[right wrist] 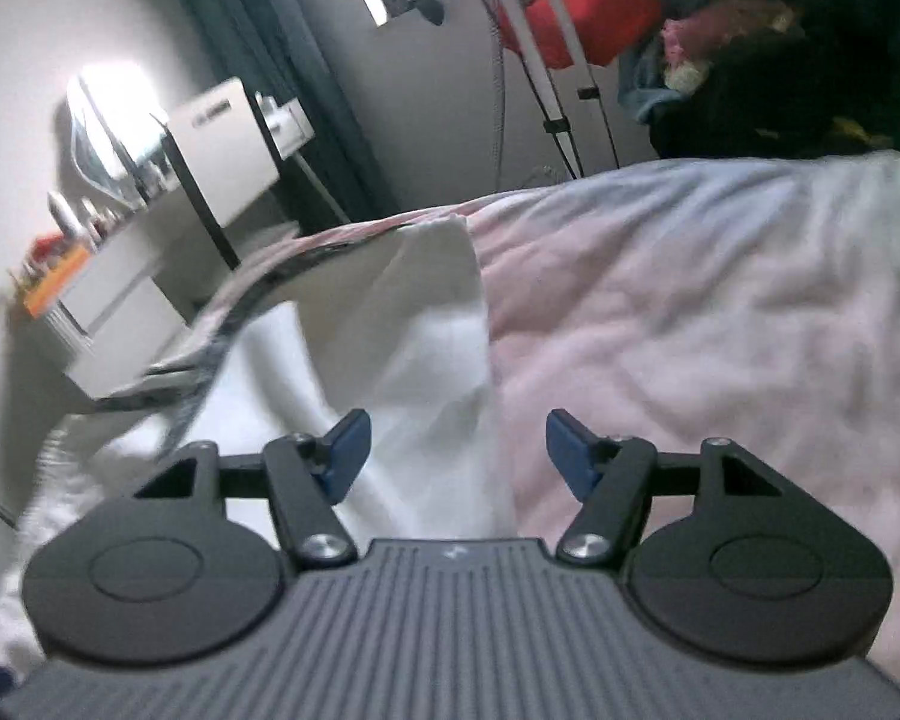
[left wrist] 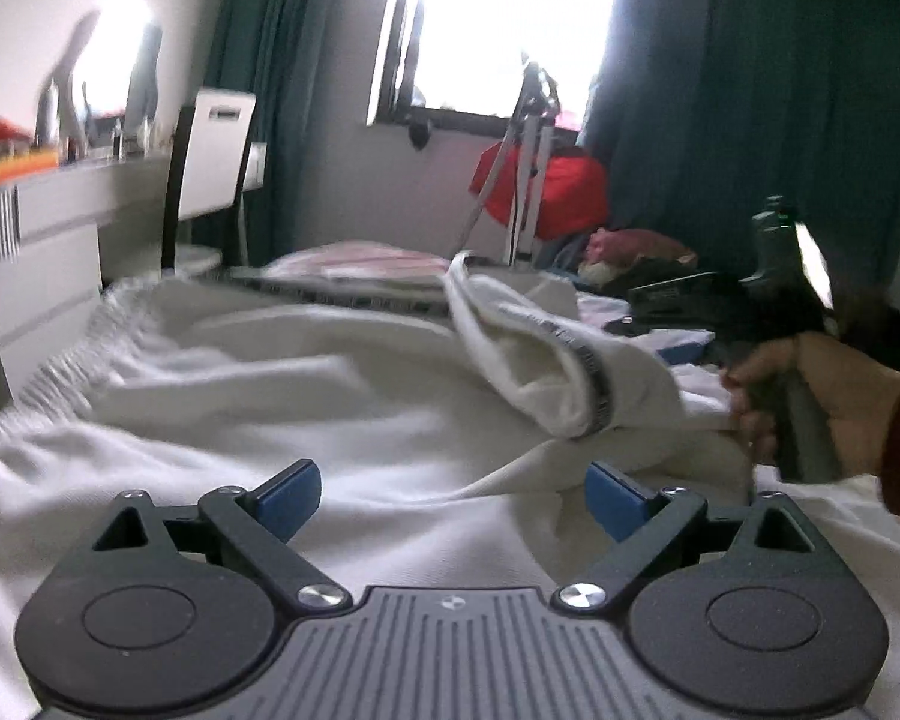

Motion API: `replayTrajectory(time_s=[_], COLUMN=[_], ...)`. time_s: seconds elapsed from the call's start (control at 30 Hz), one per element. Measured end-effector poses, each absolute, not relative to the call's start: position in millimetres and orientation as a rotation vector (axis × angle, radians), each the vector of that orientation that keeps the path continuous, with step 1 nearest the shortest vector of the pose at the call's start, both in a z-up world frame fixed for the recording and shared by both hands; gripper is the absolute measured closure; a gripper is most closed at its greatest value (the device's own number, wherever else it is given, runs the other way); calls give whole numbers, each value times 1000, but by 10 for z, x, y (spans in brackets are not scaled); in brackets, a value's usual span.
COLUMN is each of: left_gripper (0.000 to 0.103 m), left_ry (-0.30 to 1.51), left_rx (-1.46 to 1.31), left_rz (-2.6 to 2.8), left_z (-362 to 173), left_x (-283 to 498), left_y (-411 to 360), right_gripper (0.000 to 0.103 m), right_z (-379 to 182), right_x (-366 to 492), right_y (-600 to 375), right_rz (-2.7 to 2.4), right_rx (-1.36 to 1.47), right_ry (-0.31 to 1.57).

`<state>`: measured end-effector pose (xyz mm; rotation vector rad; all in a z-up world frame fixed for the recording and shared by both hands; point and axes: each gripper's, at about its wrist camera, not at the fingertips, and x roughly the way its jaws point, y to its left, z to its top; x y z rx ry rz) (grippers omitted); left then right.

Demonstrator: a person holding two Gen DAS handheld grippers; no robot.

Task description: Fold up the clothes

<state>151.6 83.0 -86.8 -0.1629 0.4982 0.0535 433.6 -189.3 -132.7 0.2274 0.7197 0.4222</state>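
A white garment (left wrist: 306, 396) is seen spread in loose folds over the bed (right wrist: 690, 312), with its gathered elastic waistband (left wrist: 84, 348) lying toward the bed's left edge, on the side of the white dresser (left wrist: 48, 264). One part of the garment (right wrist: 432, 324), edged with a dark printed band (left wrist: 594, 384), is raised above the rest on the side away from the dresser. Further across the bed from the dresser, only the pale pink cover is shown.

The left gripper (left wrist: 453, 501) is held low over the garment near the middle of the bed, its blue-padded fingers (left wrist: 288, 501) spread wide with nothing between them. The right gripper (right wrist: 453, 459) is likewise held with its fingers (right wrist: 345, 456) spread apart and empty, over the line where the white cloth meets the pink cover. In the left wrist view the right gripper's handle is seen grasped by a hand (left wrist: 822, 396) in a dark red sleeve, at the bed's right side; whether that hand touches the cloth cannot be told.

Beyond the bed a white chair (left wrist: 216, 162) stands beside the dresser. A bright window (left wrist: 498, 24) between dark teal curtains (left wrist: 750, 108) lies past the bed's far end, with a red bag (left wrist: 546, 192) and a white stand (left wrist: 531, 168) below it.
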Motion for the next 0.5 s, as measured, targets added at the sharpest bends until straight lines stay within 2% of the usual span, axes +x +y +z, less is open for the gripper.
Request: replayTrajectory(time_s=[0.13,0.17,0.2,0.27,0.5], left_gripper=[7,7,7,7,7], left_ry=[516,516,516,516,510], left_rx=[-168,-162,-156,-143,-135], left_rz=[41,39,36,32,29], left_z=[-965,-973,-981,-998,-958], left_x=[1595,1596,1597,1599,1482], left_y=[857,848,839,820,724], right_gripper=[45,60,89,93,94], right_z=[-1592,-1599,-1586,-1504,-833], right_x=[4636,4627,4598,4468,3872], right_y=[-1647,-1635,-1641,-1648,-2079], right_rz=[368,379,410,431,327], right_rx=[127,133,150,141,102], right_ry=[835,826,818,790,584])
